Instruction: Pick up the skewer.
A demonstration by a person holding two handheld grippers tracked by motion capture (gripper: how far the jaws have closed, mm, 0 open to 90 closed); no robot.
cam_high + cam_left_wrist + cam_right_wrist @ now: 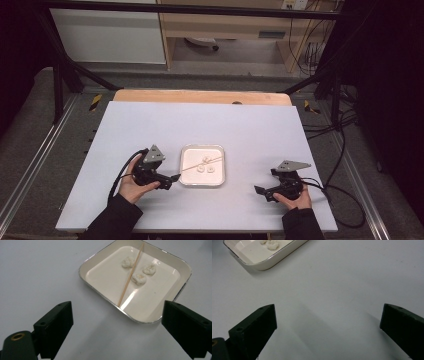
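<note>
Cream tray between two open grippers

Black left gripper (172,178), jaws wide, sits just left of the glossy square tray (188,176). Three lumpy white pieces (139,278) and a thin wooden skewer (129,279) lie inside, sharpest in the left gripper view. Right gripper (258,190), jaws wide, rests well right of the tray.

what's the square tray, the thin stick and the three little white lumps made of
Square cream tray: probably enamelled or glazed metal, judging by its glossy reflections and thin silvery rim. Thin pale stick: looks like bamboo or wood, matte tan and straight. Three small white lumps: soft, dough-like or marshmallow-like, matte and bumpy; exact material unclear.
</note>
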